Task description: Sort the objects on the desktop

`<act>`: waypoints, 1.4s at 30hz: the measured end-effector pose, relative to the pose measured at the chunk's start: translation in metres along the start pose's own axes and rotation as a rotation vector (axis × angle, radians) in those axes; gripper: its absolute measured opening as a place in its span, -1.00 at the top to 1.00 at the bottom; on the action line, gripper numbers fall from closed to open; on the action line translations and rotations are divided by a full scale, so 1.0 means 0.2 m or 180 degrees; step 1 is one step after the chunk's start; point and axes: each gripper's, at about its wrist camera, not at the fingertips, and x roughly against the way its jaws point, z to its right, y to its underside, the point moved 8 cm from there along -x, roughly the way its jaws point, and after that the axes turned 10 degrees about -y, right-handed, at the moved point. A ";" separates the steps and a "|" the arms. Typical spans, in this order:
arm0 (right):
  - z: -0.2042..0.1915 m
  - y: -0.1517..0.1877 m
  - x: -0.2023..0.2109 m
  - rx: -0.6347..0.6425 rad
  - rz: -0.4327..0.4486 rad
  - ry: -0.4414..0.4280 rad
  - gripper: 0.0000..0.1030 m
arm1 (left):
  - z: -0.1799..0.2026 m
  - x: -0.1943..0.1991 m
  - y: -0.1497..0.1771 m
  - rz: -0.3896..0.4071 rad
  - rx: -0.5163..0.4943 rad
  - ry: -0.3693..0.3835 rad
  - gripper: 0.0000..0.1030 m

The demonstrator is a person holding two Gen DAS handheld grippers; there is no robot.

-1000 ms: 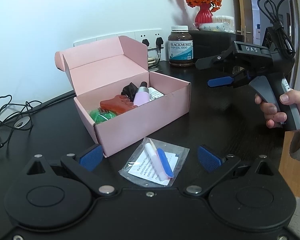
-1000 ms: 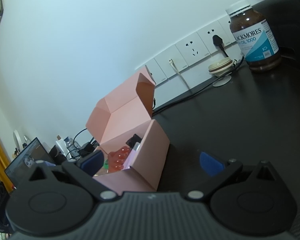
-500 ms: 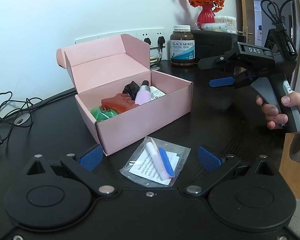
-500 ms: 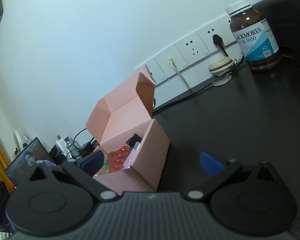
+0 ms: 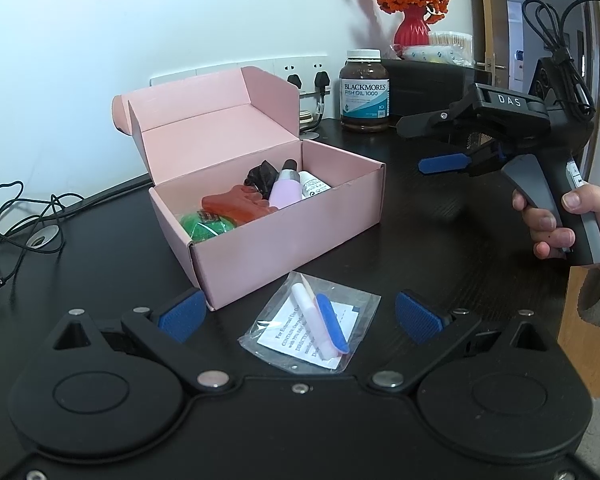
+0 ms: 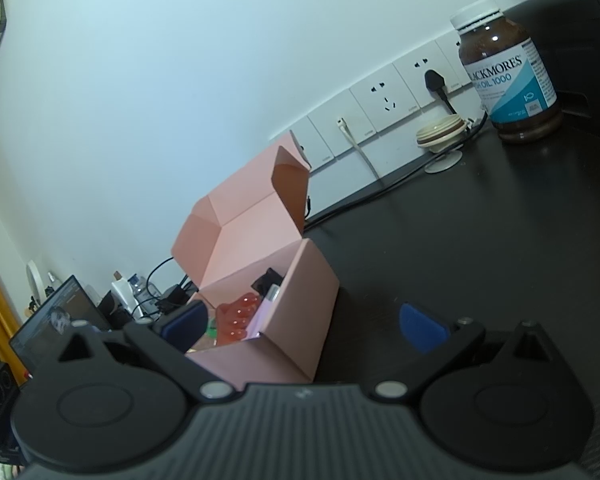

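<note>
Left gripper [image 5: 298,316]: fingers spread wide, nothing grasped. A clear plastic packet [image 5: 311,329] is laid flat on the desk [image 5: 440,236] between them. Pink box [image 5: 260,200]: lid raised, set just beyond the fingertips, small items seen inside. Right gripper [image 6: 304,322]: fingers released, box ahead of the left finger.

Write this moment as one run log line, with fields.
left gripper: open, plastic packet between fingers | right gripper: open, empty | pink box: lid open | packet: on desk
</note>
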 end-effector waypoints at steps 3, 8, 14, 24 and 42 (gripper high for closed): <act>0.00 0.00 0.00 -0.0001 0.0000 0.0000 -0.99 | 0.00 0.00 0.00 -0.0002 0.0014 0.0004 -1.00; 0.00 0.00 0.00 0.0001 0.0001 0.0001 -0.99 | -0.01 0.00 0.00 -0.0003 0.0026 0.0010 -1.00; -0.01 0.00 0.00 0.0003 0.0006 0.0004 -0.99 | 0.00 0.00 0.00 -0.0004 0.0001 0.0011 -1.00; 0.00 0.00 0.00 0.0004 0.0008 0.0004 -0.99 | 0.01 -0.01 0.00 -0.0025 -0.0024 0.0041 -1.00; 0.00 0.00 0.00 -0.0006 -0.0010 0.0009 -0.99 | 0.00 -0.01 0.00 -0.0019 0.0025 0.0024 -1.00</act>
